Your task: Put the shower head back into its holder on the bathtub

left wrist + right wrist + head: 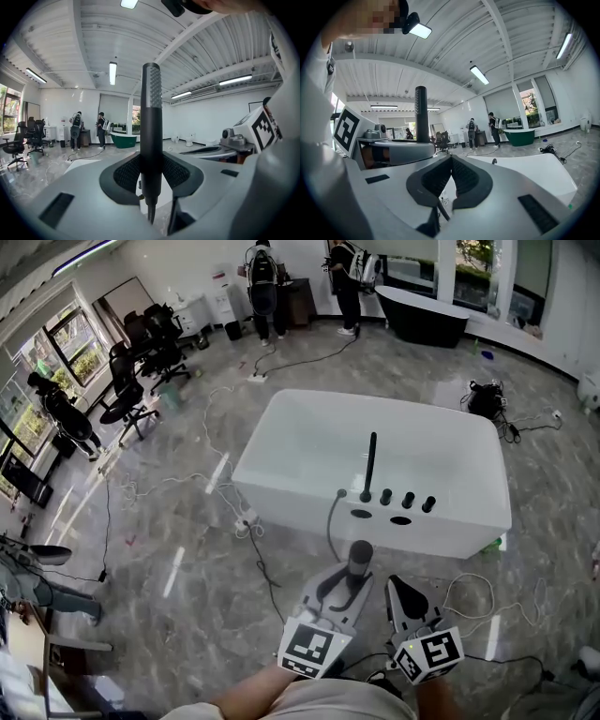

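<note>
The black stick-shaped shower head (pixel 360 557) stands upright between the jaws of my left gripper (pixel 350 576), which is shut on it. In the left gripper view the shower head (pixel 151 122) fills the middle, its hose hanging below the left gripper (pixel 151 174). The thin hose (pixel 330 521) runs from it up to the white bathtub (pixel 281 442). On the tub's near deck are a dark oval holder opening (pixel 361 514), a tall black spout (pixel 369 465) and three knobs (pixel 407 499). My right gripper (pixel 396 589) hangs beside the left one, shut and empty, its pads (pixel 461 177) meeting.
Cables (pixel 258 559) and a power strip (pixel 246 521) lie on the marble floor left of the tub. A coiled cable (pixel 478 601) lies at the right. Office chairs (pixel 131 390) stand far left, two people (pixel 262 287) and a dark tub (pixel 422 315) at the back.
</note>
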